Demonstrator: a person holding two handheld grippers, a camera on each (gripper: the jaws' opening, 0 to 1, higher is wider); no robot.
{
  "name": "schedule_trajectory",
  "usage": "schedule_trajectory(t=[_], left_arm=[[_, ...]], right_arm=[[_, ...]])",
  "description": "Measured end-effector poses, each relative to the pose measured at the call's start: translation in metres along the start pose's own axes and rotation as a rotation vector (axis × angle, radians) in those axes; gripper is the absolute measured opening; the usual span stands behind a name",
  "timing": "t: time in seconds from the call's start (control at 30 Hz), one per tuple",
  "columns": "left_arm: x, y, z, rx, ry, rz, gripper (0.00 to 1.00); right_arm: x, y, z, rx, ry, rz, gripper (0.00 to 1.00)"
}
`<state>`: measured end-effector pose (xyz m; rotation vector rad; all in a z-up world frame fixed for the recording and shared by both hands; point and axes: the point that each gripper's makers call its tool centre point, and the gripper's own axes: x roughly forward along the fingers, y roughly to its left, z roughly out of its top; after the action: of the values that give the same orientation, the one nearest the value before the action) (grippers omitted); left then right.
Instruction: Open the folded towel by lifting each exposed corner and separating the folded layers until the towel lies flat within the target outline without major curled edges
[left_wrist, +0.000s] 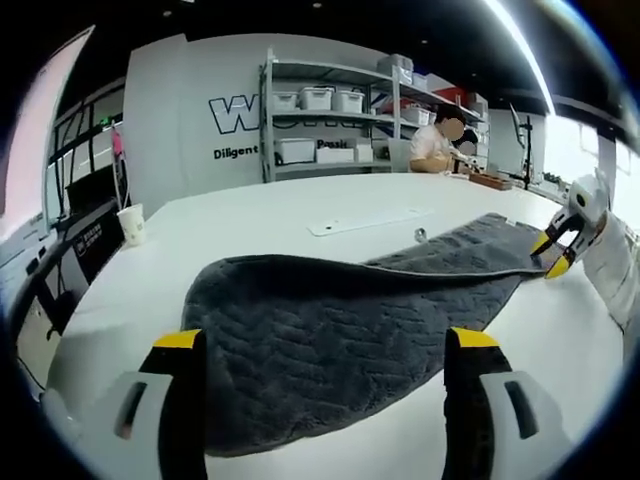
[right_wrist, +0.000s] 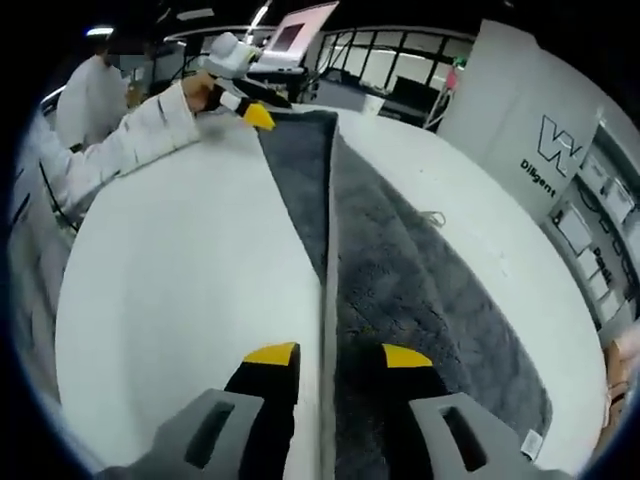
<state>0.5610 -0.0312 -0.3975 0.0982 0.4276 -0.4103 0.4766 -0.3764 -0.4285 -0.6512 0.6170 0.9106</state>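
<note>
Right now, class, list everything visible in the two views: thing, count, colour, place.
towel: one, dark grey, spread along the white table, one long edge folded over.
table: one, white, under the towel.
paper cup: one, white, table's far edge.
shelf rack: one, grey, holding white bins, at the wall.
seated person: one, behind the table.
left tool: yellow-tipped, straddling the towel's end.
right tool: yellow-tipped, astride the folded edge.

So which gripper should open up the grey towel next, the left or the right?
Probably both together, but the right gripper looks better placed: its jaws straddle the towel's folded edge. The left gripper stands open at the far end.
</note>
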Motion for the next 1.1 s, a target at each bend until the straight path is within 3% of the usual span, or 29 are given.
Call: schedule_trajectory(t=[0.27,0.4,0.53,0.6,0.73,1.1], left_arm=[[0.004,-0.008,0.000,-0.008,0.002,-0.013,0.97],[0.010,-0.020,0.002,0.006,0.003,-0.037,0.96],[0.014,-0.034,0.005,0.020,-0.004,-0.073,0.98],[0.015,-0.041,0.008,0.017,-0.016,-0.093,0.98],[0.019,-0.050,0.013,0.012,-0.037,-0.100,0.96],[0.038,-0.081,0.010,-0.009,-0.049,-0.156,0.88]], right_arm=[[-0.003,-0.006,0.002,0.012,-0.025,-0.040,0.58],[-0.004,-0.008,0.007,0.030,-0.063,-0.053,0.73],[0.001,-0.013,0.004,0.057,-0.049,-0.072,0.88],[0.003,-0.013,-0.002,0.072,-0.008,-0.080,0.90],[0.004,-0.018,0.005,0.127,-0.045,-0.105,0.99],[0.002,-0.023,0.011,0.127,-0.079,-0.143,0.99]])
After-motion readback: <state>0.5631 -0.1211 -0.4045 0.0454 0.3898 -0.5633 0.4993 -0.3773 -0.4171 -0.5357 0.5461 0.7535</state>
